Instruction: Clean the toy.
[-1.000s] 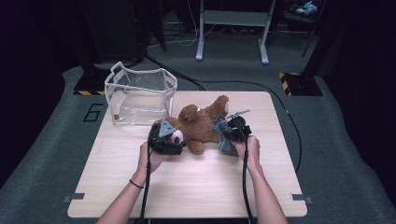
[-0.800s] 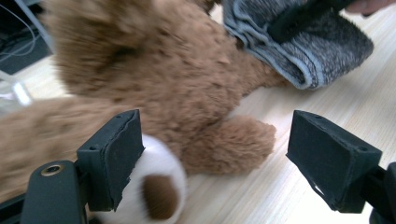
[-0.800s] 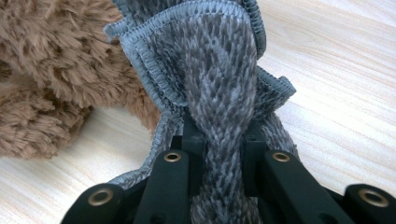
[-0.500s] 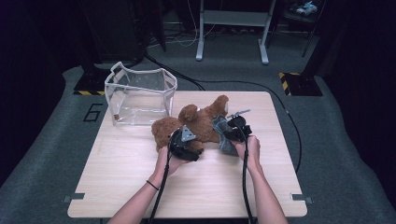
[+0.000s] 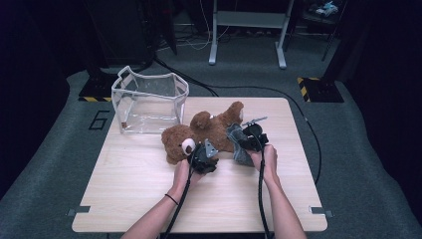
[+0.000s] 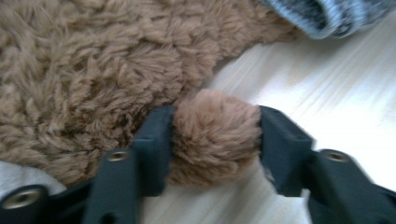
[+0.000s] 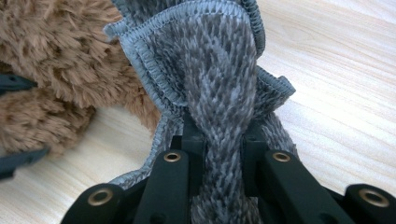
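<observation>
Brown plush teddy bear [image 5: 209, 132] lay mid-tabletop; left gripper [image 6: 212, 140], just closing, clamped its paw, right gripper [image 7: 219, 154] pinched grey knitted cloth [image 7: 219, 84].

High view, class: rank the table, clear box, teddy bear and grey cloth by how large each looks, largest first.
1. table
2. clear box
3. teddy bear, though not far behind the box
4. grey cloth, partly hidden by the right gripper
</observation>
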